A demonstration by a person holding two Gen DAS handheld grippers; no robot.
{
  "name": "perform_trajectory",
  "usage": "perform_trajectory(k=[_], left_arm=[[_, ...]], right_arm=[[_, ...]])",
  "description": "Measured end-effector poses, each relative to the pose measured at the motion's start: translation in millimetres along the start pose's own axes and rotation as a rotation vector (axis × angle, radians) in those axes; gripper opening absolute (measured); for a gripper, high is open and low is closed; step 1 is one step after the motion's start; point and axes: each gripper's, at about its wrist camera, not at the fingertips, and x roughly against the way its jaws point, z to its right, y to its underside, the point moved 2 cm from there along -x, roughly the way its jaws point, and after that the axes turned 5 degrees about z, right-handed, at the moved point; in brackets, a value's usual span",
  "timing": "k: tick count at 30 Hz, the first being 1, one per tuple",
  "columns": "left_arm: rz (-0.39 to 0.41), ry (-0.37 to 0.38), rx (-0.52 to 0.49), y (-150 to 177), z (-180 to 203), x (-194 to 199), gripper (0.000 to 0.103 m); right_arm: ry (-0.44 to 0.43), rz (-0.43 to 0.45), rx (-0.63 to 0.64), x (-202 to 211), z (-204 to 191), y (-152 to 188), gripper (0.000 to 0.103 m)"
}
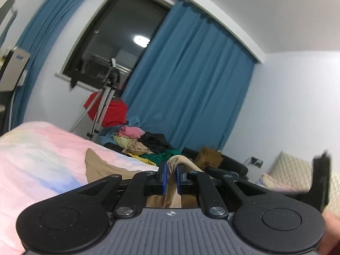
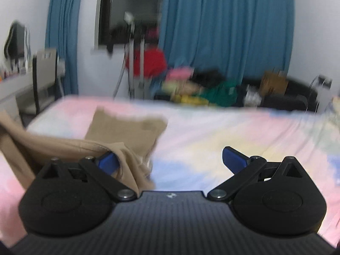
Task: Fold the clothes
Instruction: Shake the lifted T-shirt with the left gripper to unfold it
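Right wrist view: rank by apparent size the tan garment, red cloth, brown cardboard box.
1. tan garment, largest by far, though it lies closest to the camera, so nearness inflates it.
2. red cloth.
3. brown cardboard box, smallest; blur makes its edges unsure, and it looks close to the red cloth.

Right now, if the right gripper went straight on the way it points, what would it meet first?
Probably the bedsheet. The right gripper is open and tilts slightly down over bare sheet; the tan garment lies just left of that line. Blur makes depth uncertain.
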Motion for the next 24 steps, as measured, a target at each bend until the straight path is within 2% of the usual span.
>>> perform_trajectory(k=[3,8,13,16,19,24], left_arm=[[-0.022,0.02,-0.016,5.4,8.5,-0.9,0.009],[-0.052,0.032,-0.029,17.4,16.6,-3.5,0.009],[-0.094,0.034,-0.045,30.8,18.6,-15.2,0.009],[-0.11,0.016,-0.089,41.6,20.0,-23.4,0.009],[-0.124,-0.035,-0.094,50.4,13.5,-31.3,0.009],[-0.084,-0.15,-0.063,44.7,-4.0,-32.2,0.009]], right_arm=[[0.023,0.093,-0.053,5.3,10.2,-3.1,0.103],[-0.038,-0.103,-0.172,-35.8,7.0,40.7,0.103],[-0.191,-0.306,-0.105,-74.9,-38.0,93.0,0.103],[-0.17,-0.313,-0.022,-85.9,-54.2,99.2,0.103],[-0.078,-0.28,0.068,-88.3,-48.4,99.6,0.102],[-0.069,-0.391,-0.046,-74.7,-12.2,111.2,0.102]])
